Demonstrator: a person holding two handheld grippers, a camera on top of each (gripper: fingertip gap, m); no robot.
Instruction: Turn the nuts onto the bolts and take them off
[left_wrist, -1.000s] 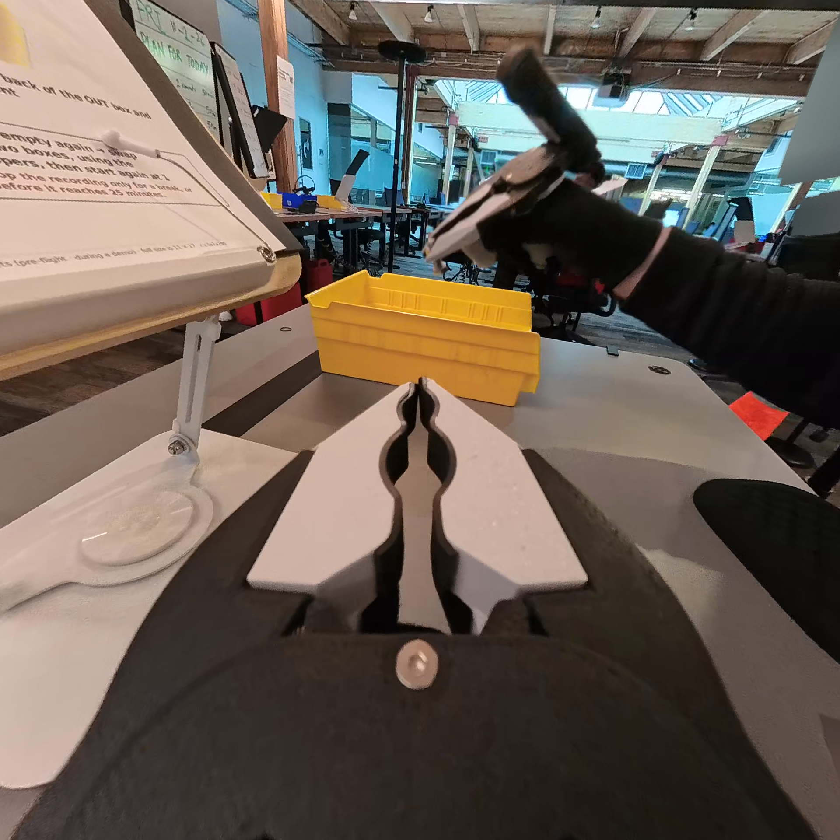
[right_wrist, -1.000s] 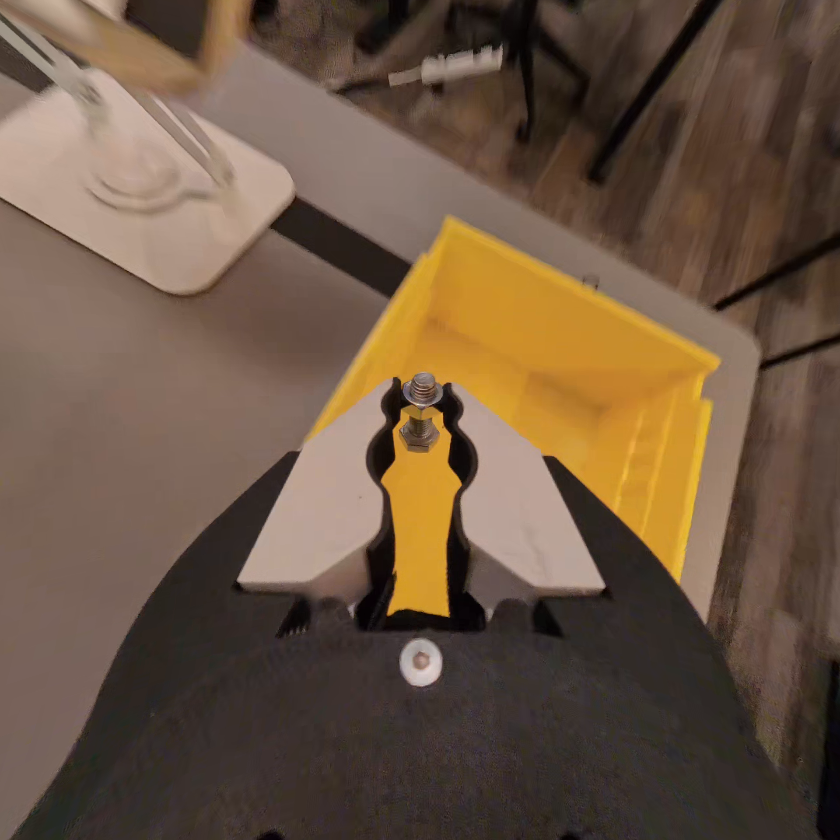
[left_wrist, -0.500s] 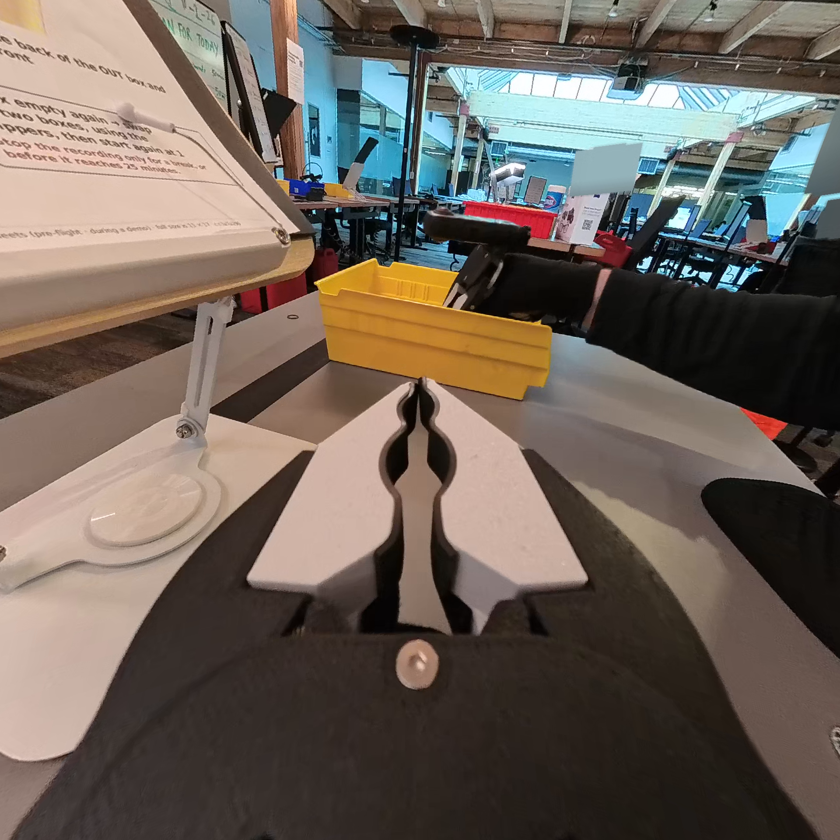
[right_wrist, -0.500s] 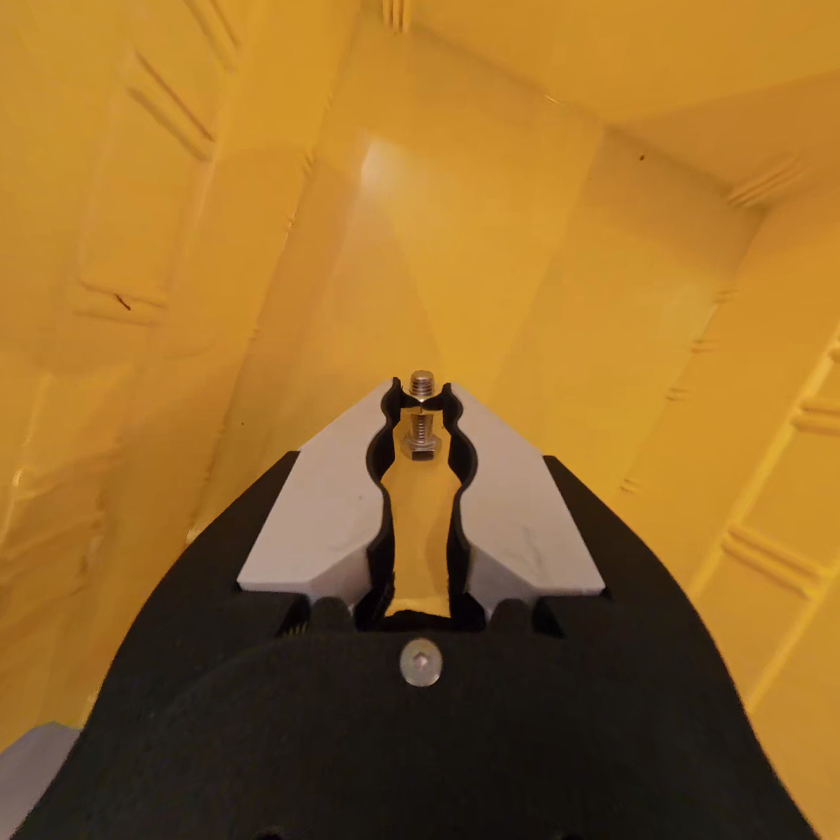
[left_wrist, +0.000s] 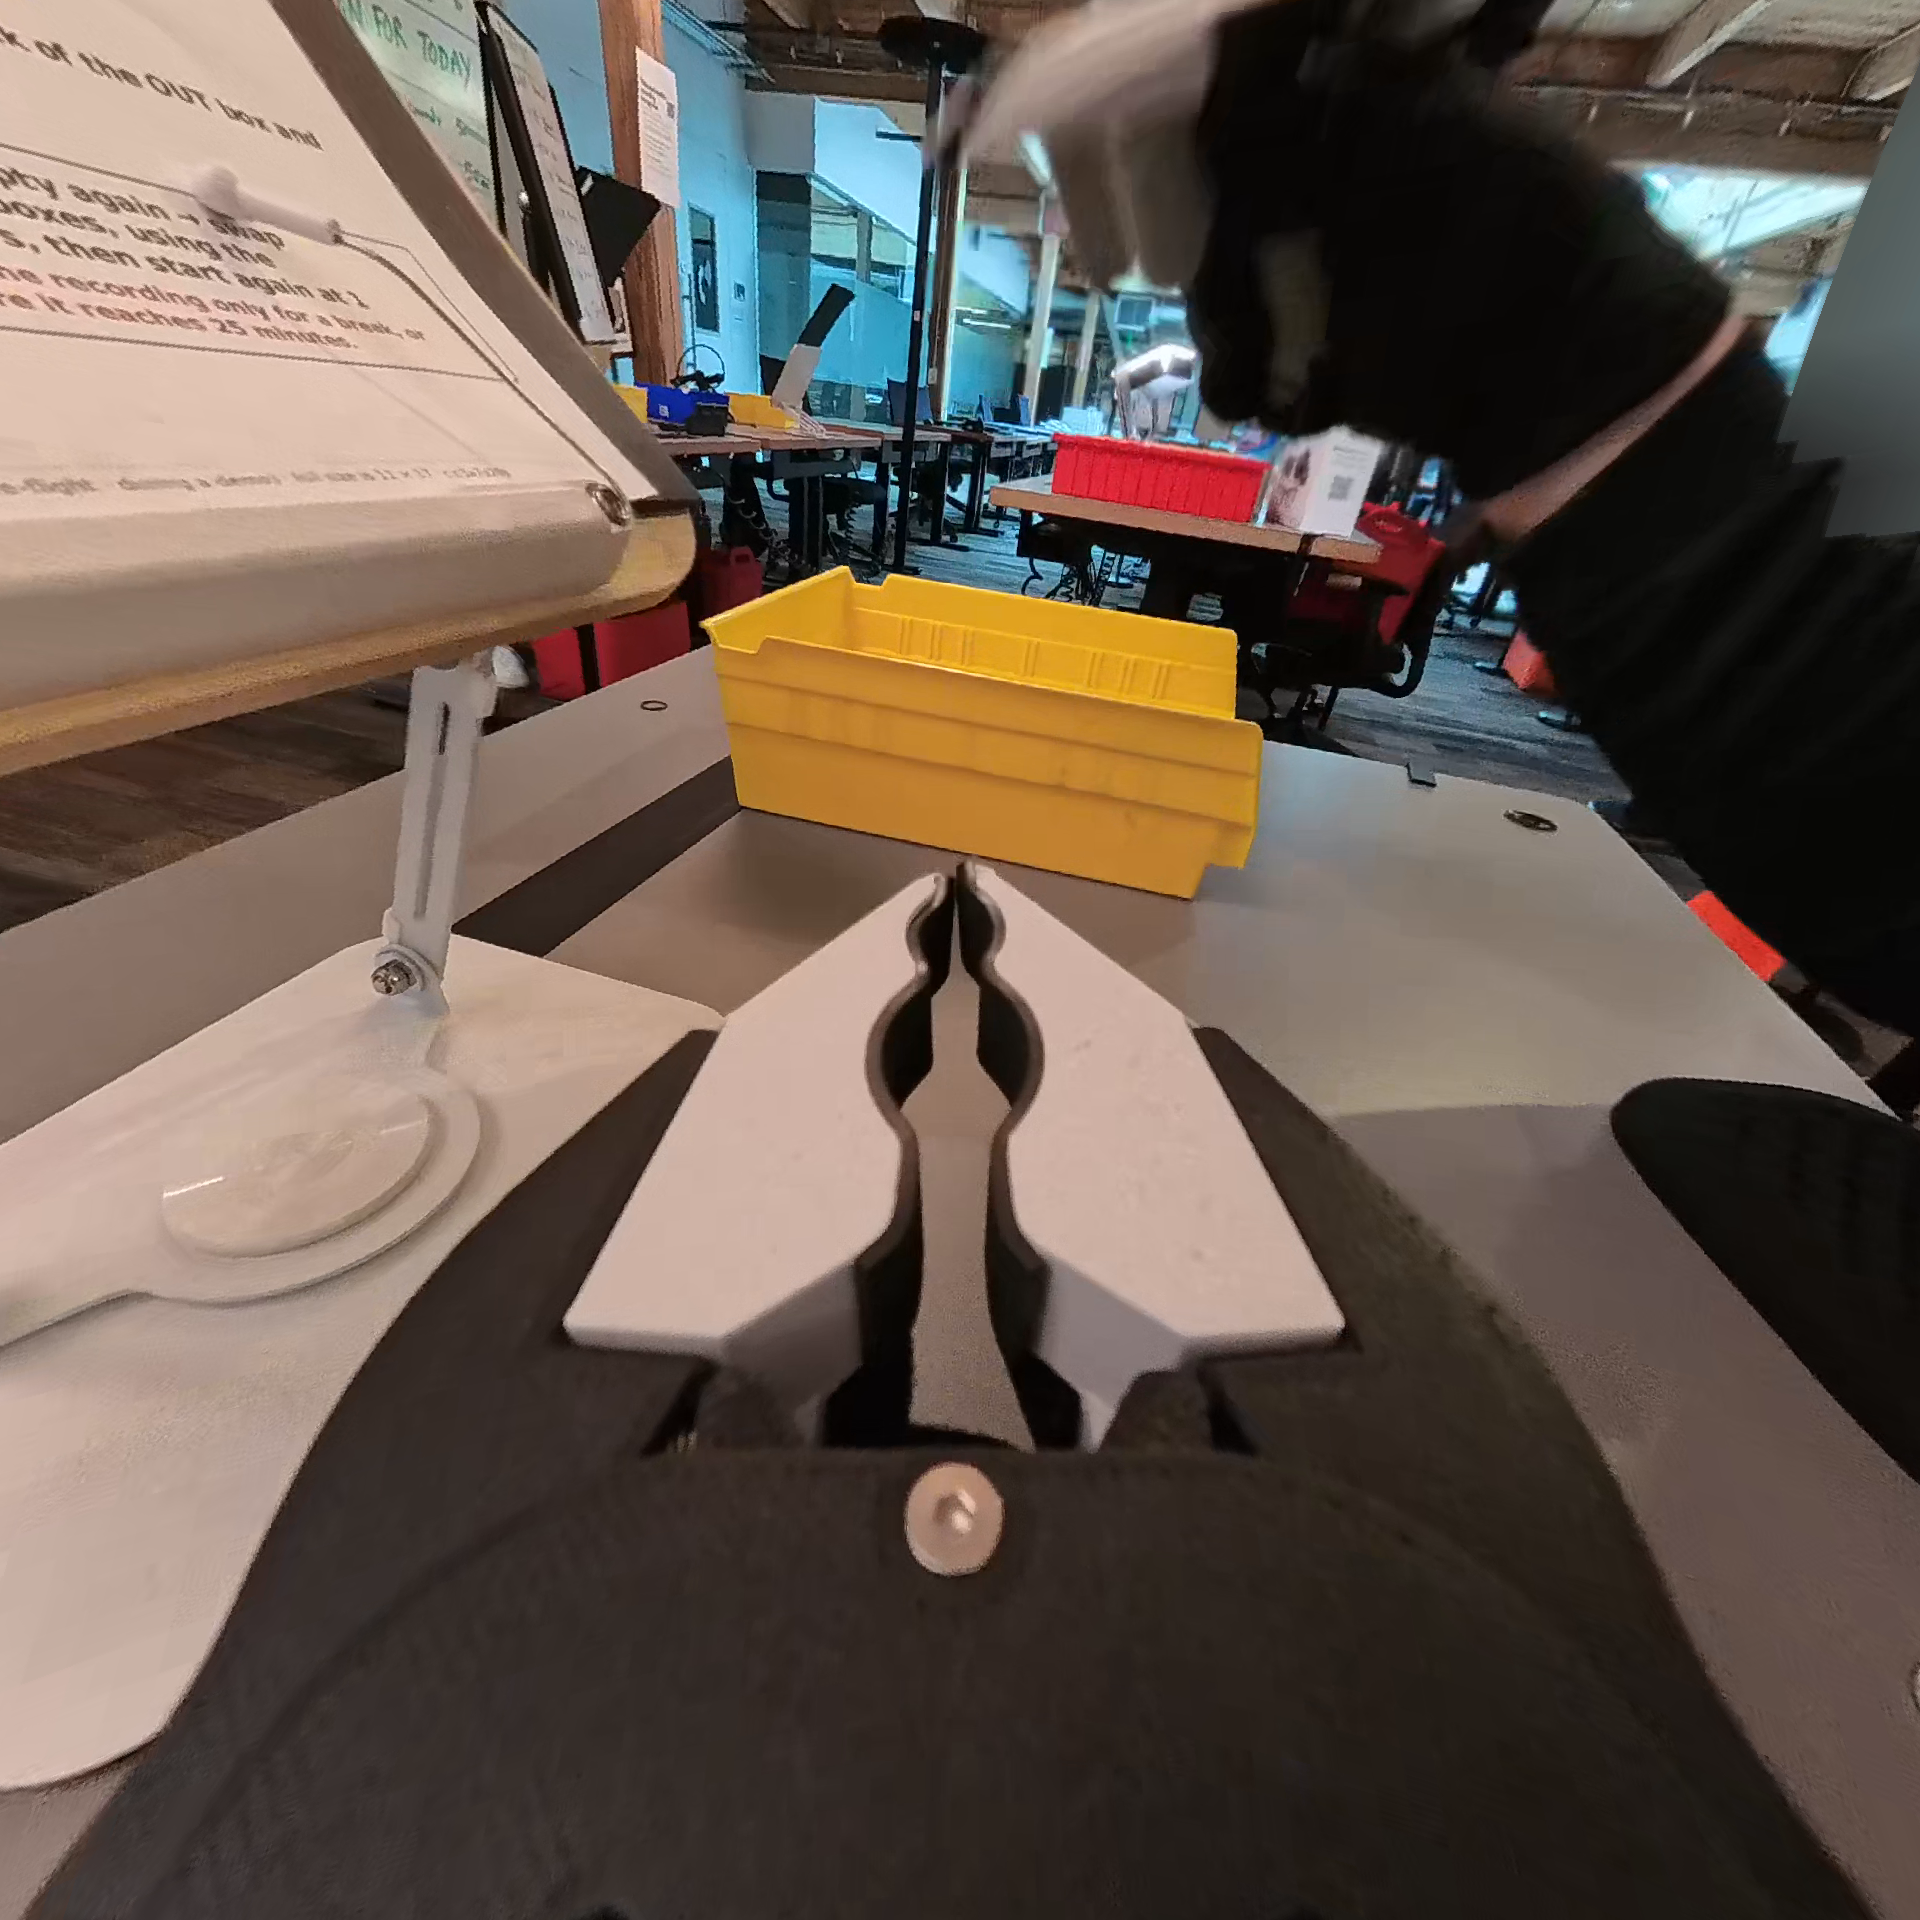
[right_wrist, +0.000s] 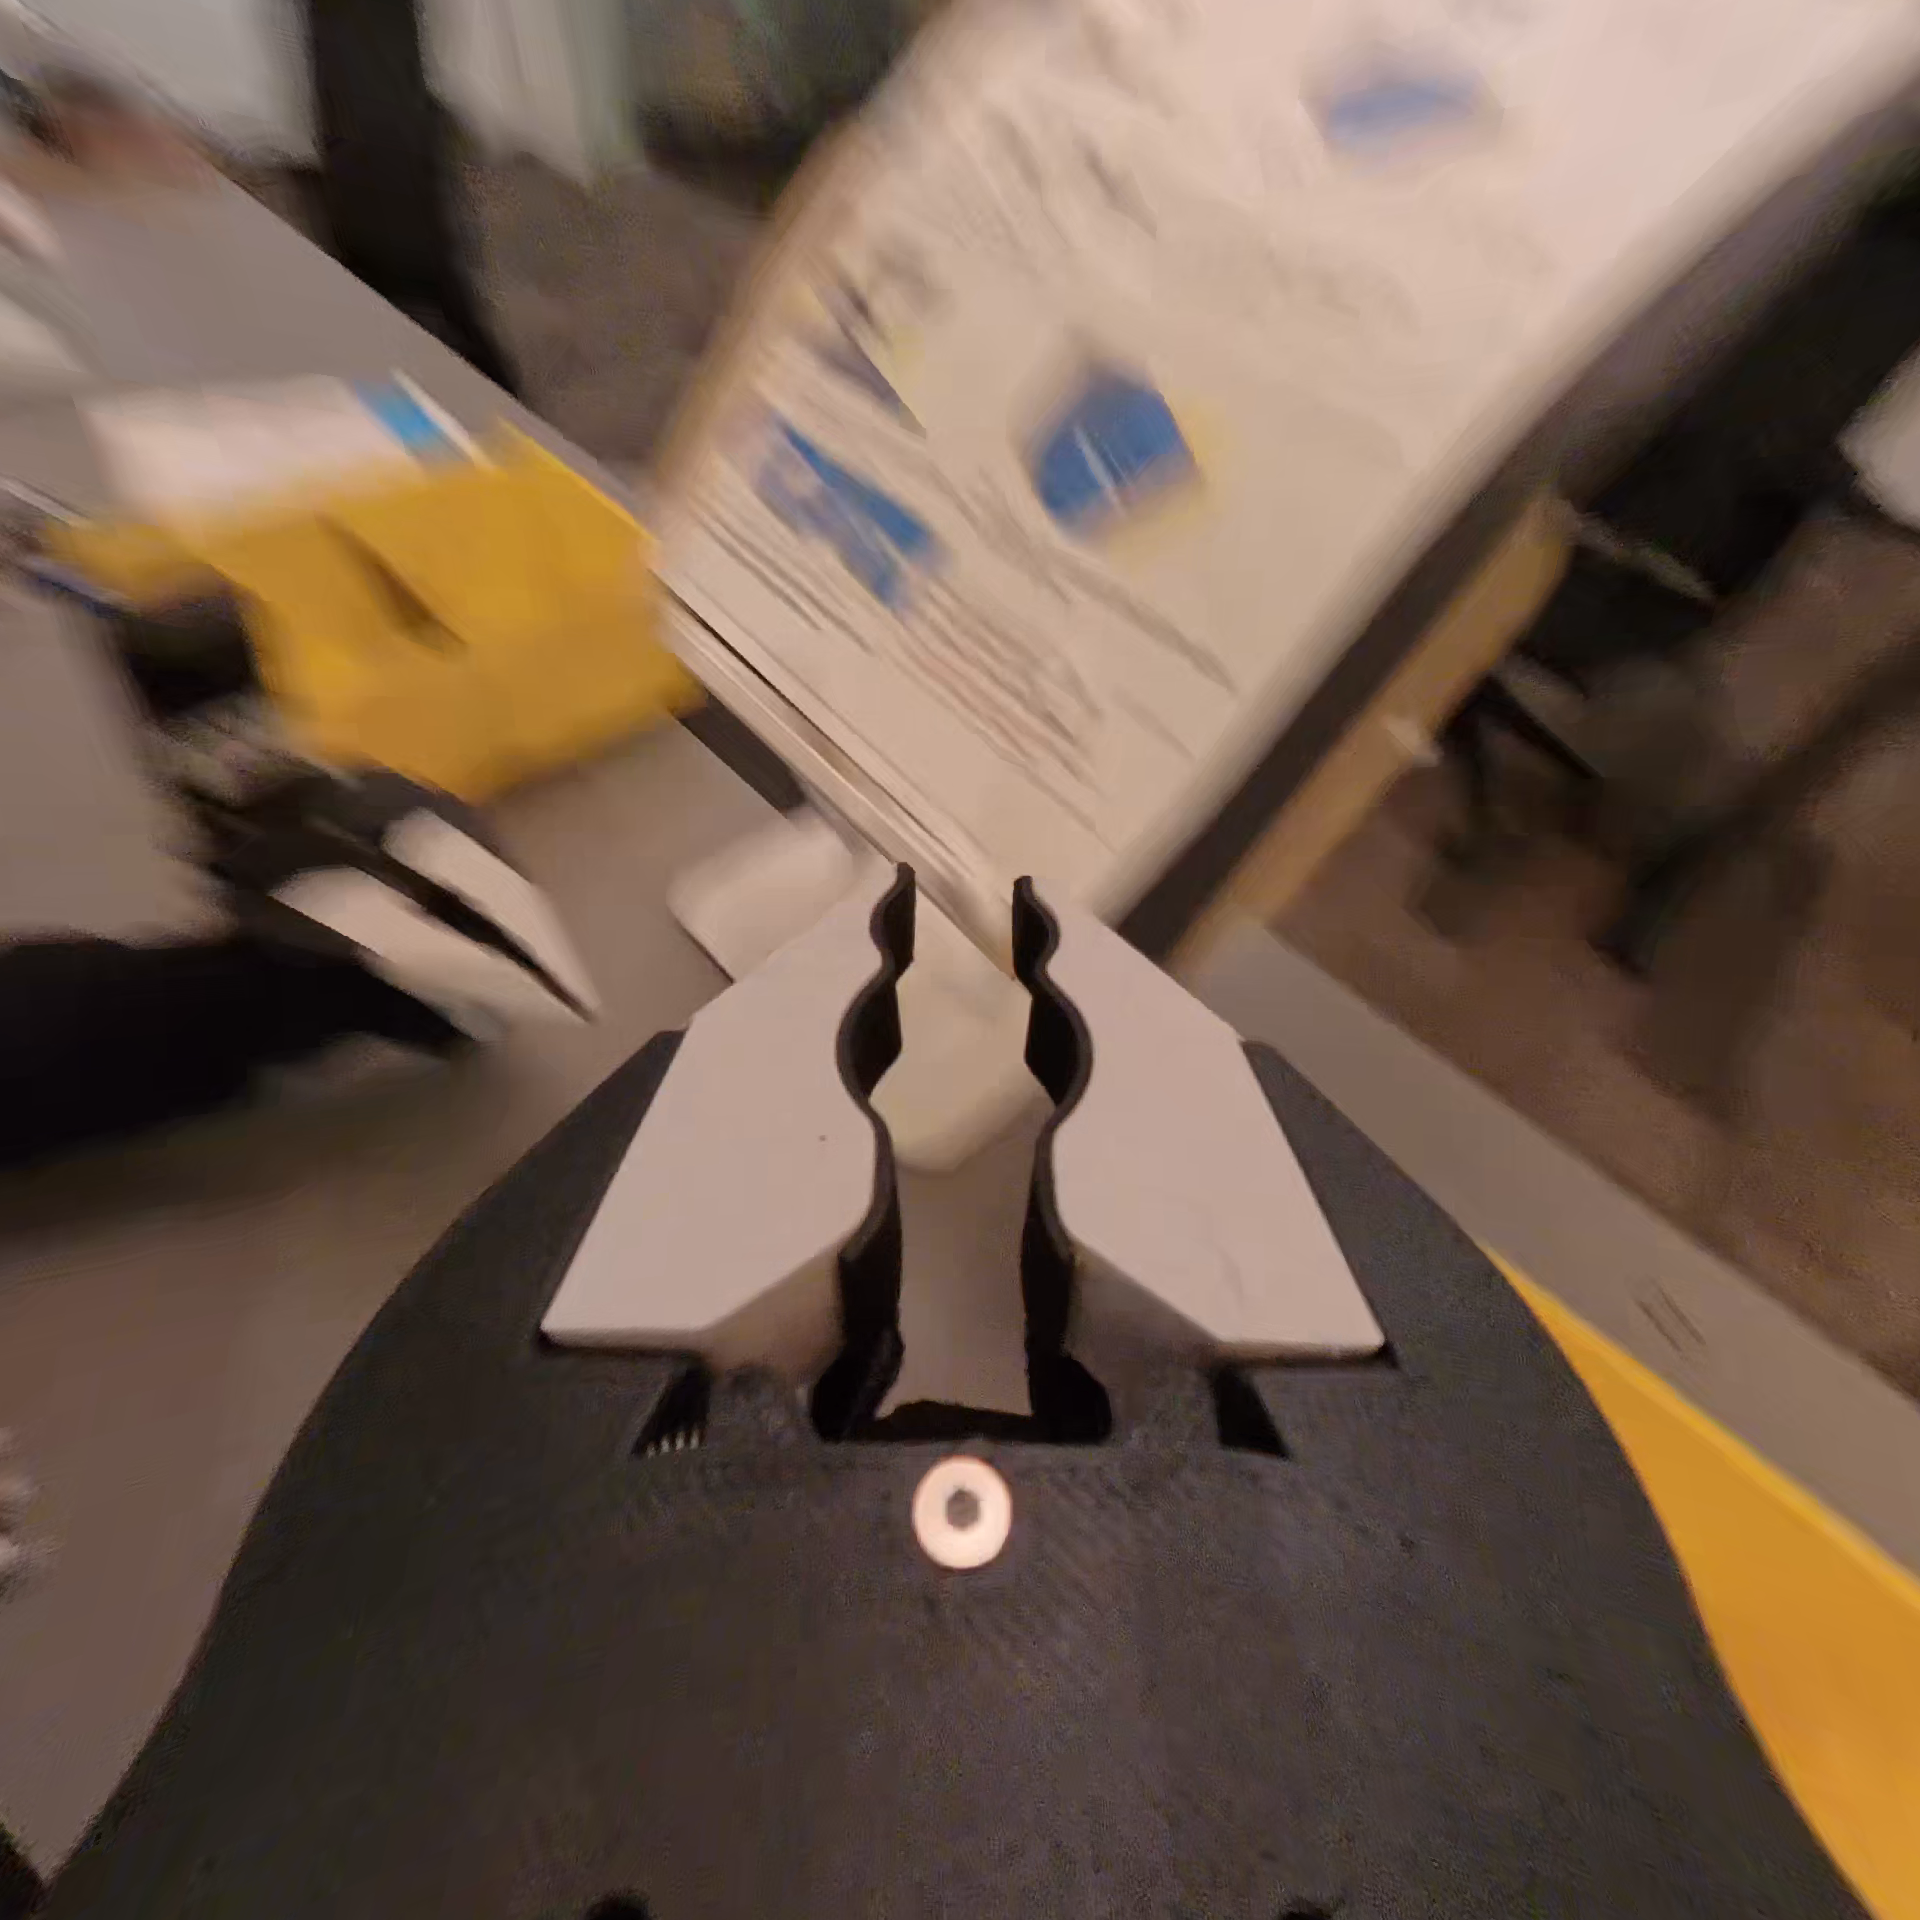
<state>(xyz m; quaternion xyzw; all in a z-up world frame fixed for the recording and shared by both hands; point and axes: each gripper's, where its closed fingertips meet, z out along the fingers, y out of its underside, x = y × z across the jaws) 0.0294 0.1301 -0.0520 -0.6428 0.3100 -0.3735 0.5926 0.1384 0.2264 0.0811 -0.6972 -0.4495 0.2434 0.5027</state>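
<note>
**A:** What am I looking at, closest first?

**B:** I'm holding the left gripper (left_wrist: 958, 896) low over the grey counter (left_wrist: 1403, 966), its fingertips pressed together with nothing between them. Just to its left the white stand base (left_wrist: 301, 1164) is sitting on the counter, carrying the tilted instruction board (left_wrist: 260, 395) overhead.

**A:** And the right one?

**B:** I'm seeing the right gripper (right_wrist: 964, 914) spread apart and empty; its view is smearing badly. From the left wrist view my gloved hand (left_wrist: 1434, 239) is hanging blurred in the air, above the yellow bin (left_wrist: 987, 769).

**A:** Where are the nuts and bolts?

**B:** I'm not seeing any; the bin's wall is hiding its floor. The bin is standing on the counter beyond the left gripper. A second yellow bin (right_wrist: 436, 634) is showing blurred in the right wrist view, and a red bin (left_wrist: 1158, 488) is sitting on a far table.
</note>
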